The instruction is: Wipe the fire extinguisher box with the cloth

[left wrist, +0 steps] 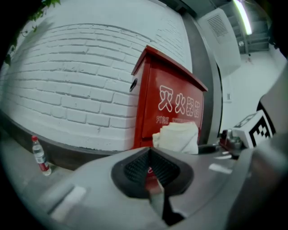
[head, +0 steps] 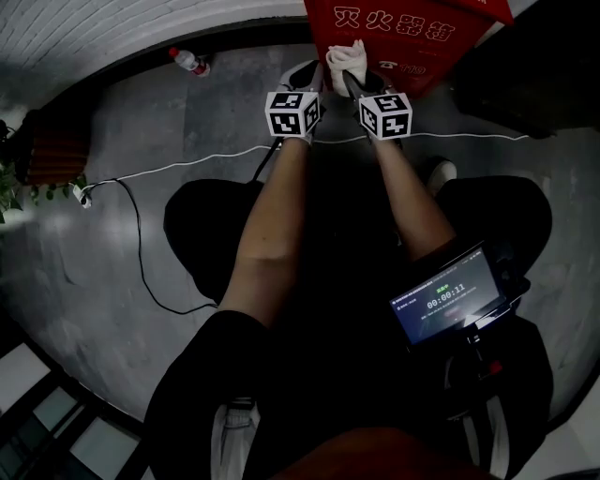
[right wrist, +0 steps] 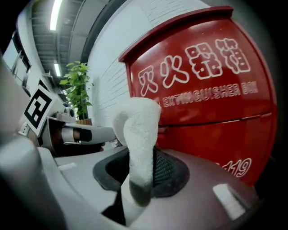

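The red fire extinguisher box point(head: 394, 28) with white lettering stands against the white brick wall, right in front of both grippers. My right gripper point(right wrist: 137, 179) is shut on a folded white cloth point(right wrist: 139, 134), which sticks up between the jaws close to the box front point(right wrist: 211, 90); whether the cloth touches it is unclear. In the head view the cloth point(head: 345, 58) lies over the box's lower edge. My left gripper point(left wrist: 150, 173) is just left of it, jaws shut with nothing between them, and aimed at the box's left corner point(left wrist: 171, 103). The cloth point(left wrist: 177, 137) shows to its right.
A plastic bottle point(head: 190, 61) stands on the grey floor by the wall, left of the box. A white cable point(head: 169, 169) runs across the floor to a plug near a green plant point(head: 9, 187). A screen device point(head: 445, 300) hangs by the person's right leg.
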Demonstrator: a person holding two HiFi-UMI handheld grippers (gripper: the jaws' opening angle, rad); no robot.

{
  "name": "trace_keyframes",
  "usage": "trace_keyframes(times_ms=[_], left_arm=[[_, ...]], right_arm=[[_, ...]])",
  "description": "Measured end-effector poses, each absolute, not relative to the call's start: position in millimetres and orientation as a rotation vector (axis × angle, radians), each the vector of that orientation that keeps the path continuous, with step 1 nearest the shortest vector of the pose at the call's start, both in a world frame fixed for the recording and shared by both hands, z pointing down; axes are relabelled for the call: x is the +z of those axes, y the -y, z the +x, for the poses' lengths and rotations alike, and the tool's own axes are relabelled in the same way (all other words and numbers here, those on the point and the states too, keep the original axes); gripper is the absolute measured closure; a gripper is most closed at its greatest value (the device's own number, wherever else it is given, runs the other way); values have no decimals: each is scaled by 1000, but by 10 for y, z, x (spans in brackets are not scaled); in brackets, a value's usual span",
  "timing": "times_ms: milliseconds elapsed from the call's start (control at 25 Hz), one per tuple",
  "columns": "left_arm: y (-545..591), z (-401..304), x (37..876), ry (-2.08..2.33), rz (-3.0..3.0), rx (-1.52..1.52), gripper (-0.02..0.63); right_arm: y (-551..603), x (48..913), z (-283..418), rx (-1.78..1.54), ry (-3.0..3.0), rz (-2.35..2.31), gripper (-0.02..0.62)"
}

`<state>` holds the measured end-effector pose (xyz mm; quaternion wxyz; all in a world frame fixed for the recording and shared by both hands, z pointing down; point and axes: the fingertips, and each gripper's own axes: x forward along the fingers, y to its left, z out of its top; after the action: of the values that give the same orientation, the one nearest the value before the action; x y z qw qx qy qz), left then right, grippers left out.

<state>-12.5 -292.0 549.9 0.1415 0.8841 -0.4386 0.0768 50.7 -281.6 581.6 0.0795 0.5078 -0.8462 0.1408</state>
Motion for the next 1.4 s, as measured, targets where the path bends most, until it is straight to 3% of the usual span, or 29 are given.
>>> trace_keyframes(times_ms=[480,1400], left_arm=[[2897,-193,5815,1209,2510,263,604],[2632,947,5725,954,2612,180,604]], right_arm=[[3025,6122,251,544,2459,1543,485],[2528,5873,1859,502,2191,1956,485]])
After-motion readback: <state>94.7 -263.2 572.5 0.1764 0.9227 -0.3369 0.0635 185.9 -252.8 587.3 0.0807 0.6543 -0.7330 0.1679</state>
